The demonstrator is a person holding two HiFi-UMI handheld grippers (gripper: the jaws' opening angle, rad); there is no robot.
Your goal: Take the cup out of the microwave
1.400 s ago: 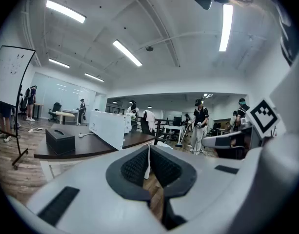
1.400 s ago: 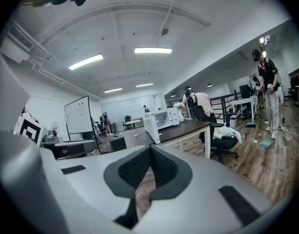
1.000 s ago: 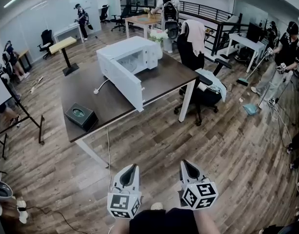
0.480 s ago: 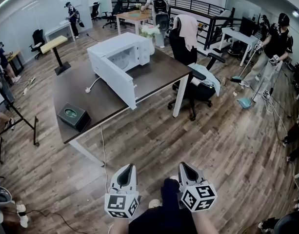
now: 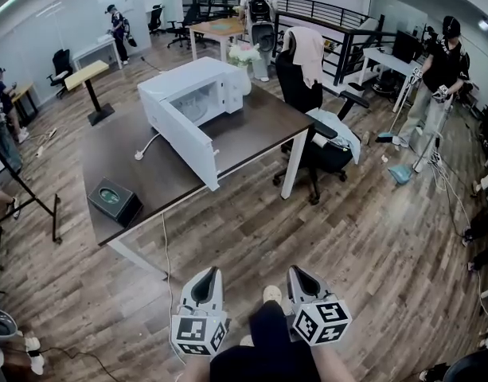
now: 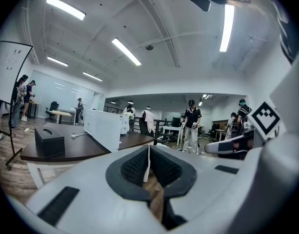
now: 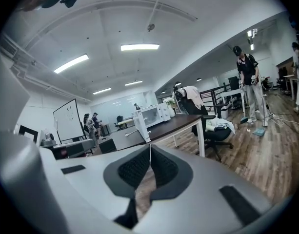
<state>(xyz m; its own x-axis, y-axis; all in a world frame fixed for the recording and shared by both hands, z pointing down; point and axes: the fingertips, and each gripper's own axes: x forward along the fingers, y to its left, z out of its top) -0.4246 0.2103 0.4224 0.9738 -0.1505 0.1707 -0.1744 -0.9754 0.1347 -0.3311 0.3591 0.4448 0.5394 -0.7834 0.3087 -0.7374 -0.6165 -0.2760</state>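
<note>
Hand-held gripper L, R: closed, empty

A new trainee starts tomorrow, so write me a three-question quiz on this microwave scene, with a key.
1. True or false: the door of the microwave stands open.
2. What sits on the table near the corner closest to the left tool? A) a black box B) a laptop C) a kettle
3. Fill in: the left tool and the right tool both have their jaws ____, with nothing between them.

Key: 1 true; 2 A; 3 shut.
</note>
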